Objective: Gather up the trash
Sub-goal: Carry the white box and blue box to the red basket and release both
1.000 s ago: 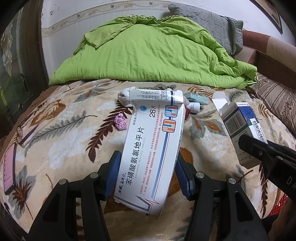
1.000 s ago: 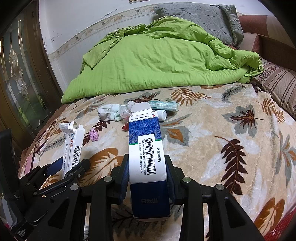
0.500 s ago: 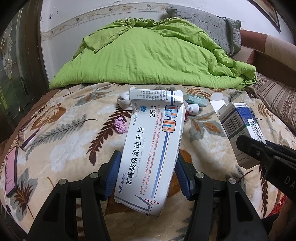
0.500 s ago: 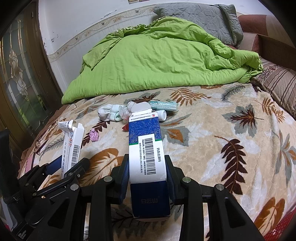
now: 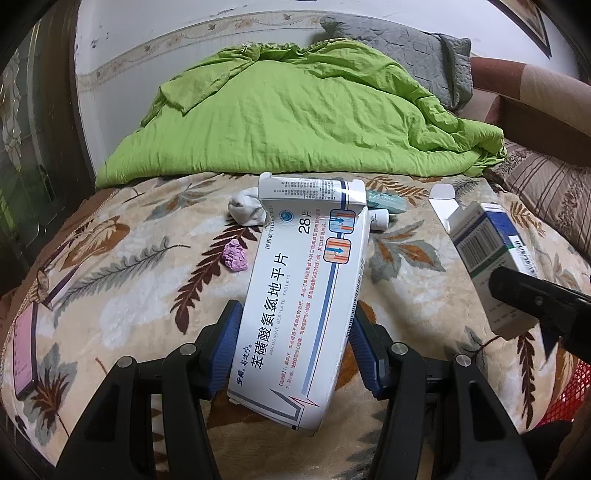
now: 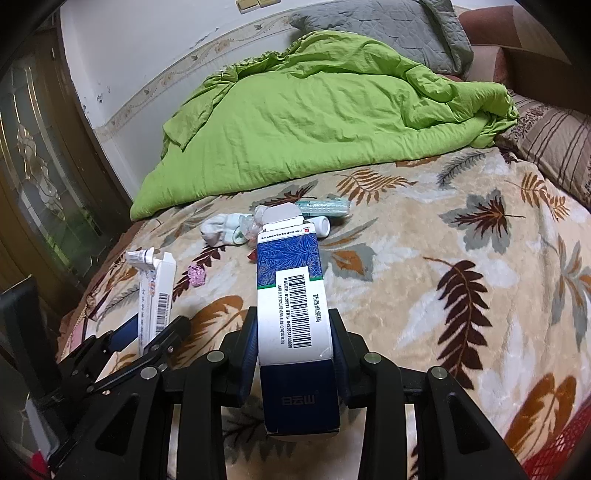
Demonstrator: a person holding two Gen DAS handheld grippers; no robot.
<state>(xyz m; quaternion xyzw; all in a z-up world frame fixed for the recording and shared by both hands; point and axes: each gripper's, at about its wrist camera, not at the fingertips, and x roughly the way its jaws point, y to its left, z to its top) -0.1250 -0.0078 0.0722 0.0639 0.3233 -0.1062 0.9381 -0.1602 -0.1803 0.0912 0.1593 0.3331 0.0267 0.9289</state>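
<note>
Two cartons were clamped above the bed (image 6: 424,258): left hand-held gripper (image 5: 295,347) gripped the white tablet box (image 5: 303,295), right hand-held gripper (image 6: 293,354) the blue box (image 6: 291,314), socks (image 6: 221,229) at 12 o'clock.

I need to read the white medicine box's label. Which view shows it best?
The left wrist view: the white medicine box, held in the left gripper, shows its printed front. The right wrist view shows only its narrow barcode side.

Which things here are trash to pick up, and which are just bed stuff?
Trash:
white tablet box, in the left tool
blue box, in the right tool
purple paper ball
small white bottle

Just lying about:
green quilt
grey pillow
white socks
pink phone
</note>
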